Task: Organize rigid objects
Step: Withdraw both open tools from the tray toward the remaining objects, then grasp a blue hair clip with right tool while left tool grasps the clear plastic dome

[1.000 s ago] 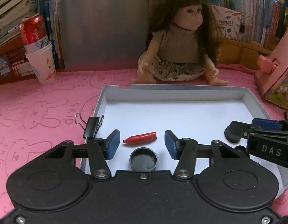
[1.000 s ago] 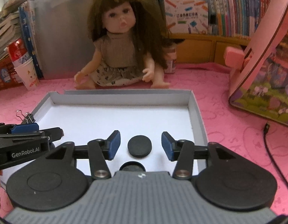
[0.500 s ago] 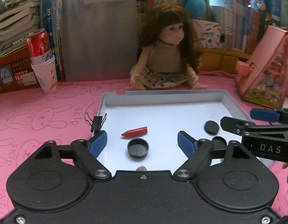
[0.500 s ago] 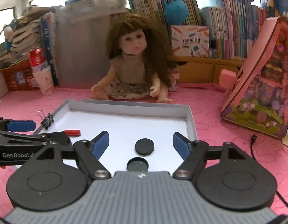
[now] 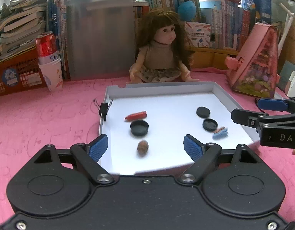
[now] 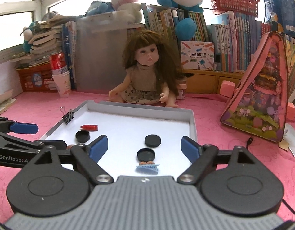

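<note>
Both grippers pulled back from the tray [image 5: 231,103], jaws just widened — empty, right gripper [image 5: 266,113] cropped.

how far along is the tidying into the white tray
Looks mostly done: the white tray already holds a red cap, three black lids, a brown nut-like piece and a small blue comb-like piece. Nothing is in hand: the left gripper and right gripper have just been opening, with nothing between them. Left: perhaps the binder clip on the tray's rim.
</note>
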